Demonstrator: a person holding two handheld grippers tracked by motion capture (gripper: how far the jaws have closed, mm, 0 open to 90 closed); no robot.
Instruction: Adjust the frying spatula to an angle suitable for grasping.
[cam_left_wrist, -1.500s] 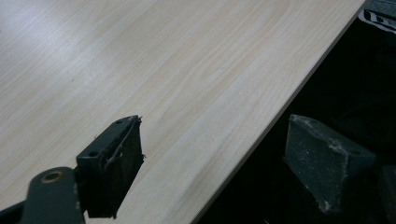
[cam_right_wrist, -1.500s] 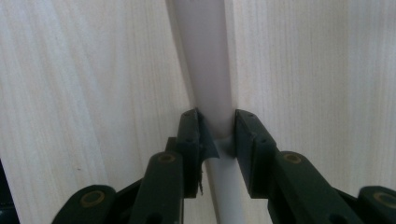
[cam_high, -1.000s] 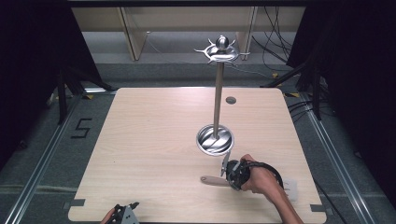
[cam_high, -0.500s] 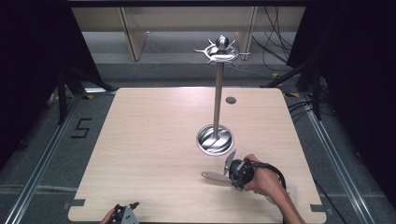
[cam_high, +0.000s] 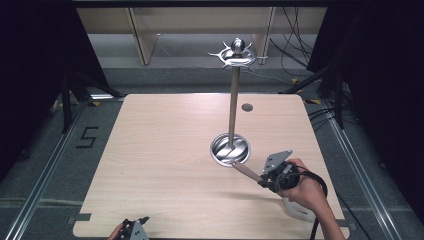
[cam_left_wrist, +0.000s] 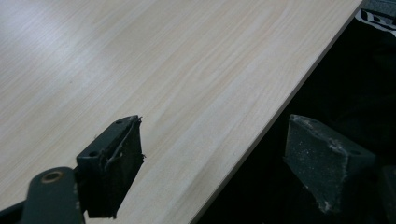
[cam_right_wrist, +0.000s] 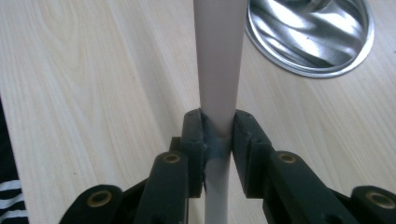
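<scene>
While the wooden table (cam_high: 165, 150) takes up most of the high view, the work sits at its near right quarter. A tall metal utensil stand (cam_high: 233, 107) rises from a round polished base dish (cam_high: 230, 149), topped by a ring of hooks (cam_high: 236, 56); no utensil hangs on them.

Right gripper (cam_high: 267, 179): jaws clamped on the pale flat handle of a spatula-like utensil (cam_high: 246, 171). In the right gripper view the handle (cam_right_wrist: 219, 60) runs straight up between the two pads, pinched at its lower part, with the base dish (cam_right_wrist: 312, 37) just beyond and to the right. In the high view the utensil is off the table, angled up toward the dish, its far tip at the dish rim; whether it touches the rim cannot be told.

Left gripper (cam_high: 134, 229): parked at the near table edge, jaws wide apart, nothing between them; one pad (cam_left_wrist: 114, 163) over the wood, the other past the edge.

Judged step: carrying the utensil to the stand for hanging.

Risks:
- The grip is narrow and low on a long handle, so the utensil may pivot or slip in the pads.
- The tip is close to the dish and pole, so a knock could tip the stand.
- The hooks are high and small, so a missed hook would drop the utensil.
</scene>
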